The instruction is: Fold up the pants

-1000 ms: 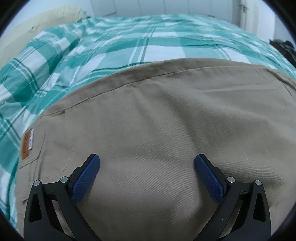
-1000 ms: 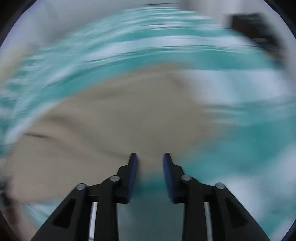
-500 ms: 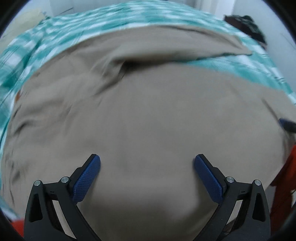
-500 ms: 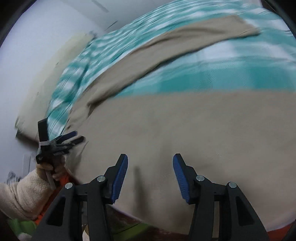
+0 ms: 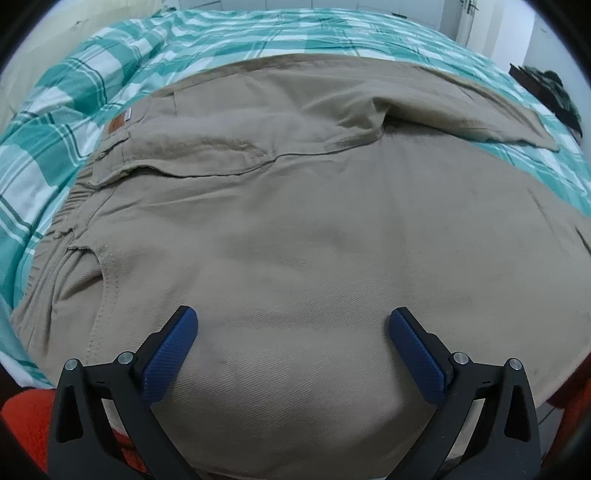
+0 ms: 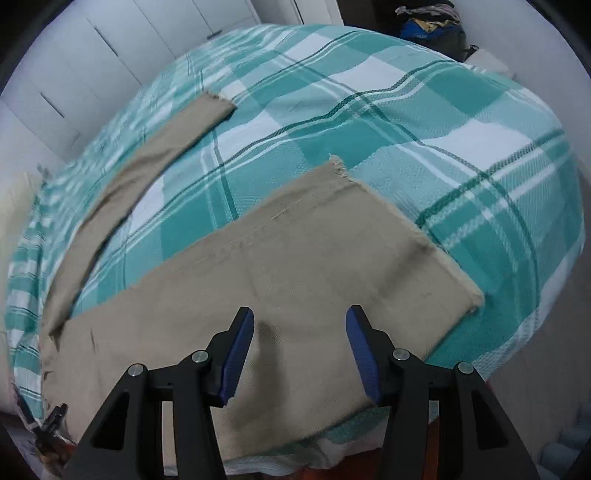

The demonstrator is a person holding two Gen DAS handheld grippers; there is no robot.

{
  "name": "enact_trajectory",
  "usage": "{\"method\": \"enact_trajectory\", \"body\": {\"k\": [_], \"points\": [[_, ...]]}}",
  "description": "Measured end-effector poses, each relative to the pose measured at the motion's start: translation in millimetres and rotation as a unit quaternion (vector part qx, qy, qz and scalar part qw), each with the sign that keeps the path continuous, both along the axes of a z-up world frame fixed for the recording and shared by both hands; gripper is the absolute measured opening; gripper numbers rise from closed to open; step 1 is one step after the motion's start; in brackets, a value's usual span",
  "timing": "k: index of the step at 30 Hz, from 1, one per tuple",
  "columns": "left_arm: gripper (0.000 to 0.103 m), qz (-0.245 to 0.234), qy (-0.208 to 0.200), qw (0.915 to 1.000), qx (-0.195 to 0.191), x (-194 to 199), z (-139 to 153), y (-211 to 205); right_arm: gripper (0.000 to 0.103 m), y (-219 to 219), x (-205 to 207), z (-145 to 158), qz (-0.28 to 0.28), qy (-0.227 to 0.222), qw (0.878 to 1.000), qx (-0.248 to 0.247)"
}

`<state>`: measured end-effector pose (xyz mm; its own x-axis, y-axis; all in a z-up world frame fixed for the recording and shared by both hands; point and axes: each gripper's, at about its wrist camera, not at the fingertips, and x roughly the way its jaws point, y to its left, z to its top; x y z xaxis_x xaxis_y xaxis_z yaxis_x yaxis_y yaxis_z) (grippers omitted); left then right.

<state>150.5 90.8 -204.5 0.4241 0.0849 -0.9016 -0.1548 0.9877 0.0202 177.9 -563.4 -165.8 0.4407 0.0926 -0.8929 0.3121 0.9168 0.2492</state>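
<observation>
Khaki pants (image 5: pixel 295 221) lie flat on a teal plaid bedcover (image 5: pixel 258 37), with a brown leather tag (image 5: pixel 118 123) on the waistband at the left. My left gripper (image 5: pixel 292 315) hovers over the seat and upper leg, jaws wide open with nothing between them. In the right wrist view the near leg (image 6: pixel 295 266) runs to a frayed hem (image 6: pixel 406 229). The far leg (image 6: pixel 147 158) stretches away to the upper left. My right gripper (image 6: pixel 300 313) stands open above the near leg a little short of the hem, its pads off the cloth.
White wardrobe doors (image 6: pixel 92 55) stand behind the bed, and a pile of dark things (image 6: pixel 436 26) sits at the far right corner. Something orange-red (image 5: pixel 26 410) shows below the bed's near edge. The bedcover (image 6: pixel 406 110) lies bare beyond the hem.
The right gripper has travelled along the near leg toward its hem, and its jaws have widened. The left gripper has shifted across the pants, so the waistband and tag now show at upper left.
</observation>
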Motion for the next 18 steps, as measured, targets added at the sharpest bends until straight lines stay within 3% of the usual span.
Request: {"method": "enact_trajectory", "body": {"k": [4,12,18], "points": [[0.102,-0.002,-0.006,1.0000,-0.005,-3,0,-1,0.059,23,-6,5,0.026,-0.003,0.999,-0.039],[0.103,0.001,-0.019,0.9998,0.004,-8,0,-3,0.059,-12,-8,1,-0.013,-0.035,0.999,0.030],[0.103,0.000,-0.030,0.9995,0.011,-8,-1,-4,0.059,-10,-9,3,-0.013,-0.041,0.999,0.030]]}}
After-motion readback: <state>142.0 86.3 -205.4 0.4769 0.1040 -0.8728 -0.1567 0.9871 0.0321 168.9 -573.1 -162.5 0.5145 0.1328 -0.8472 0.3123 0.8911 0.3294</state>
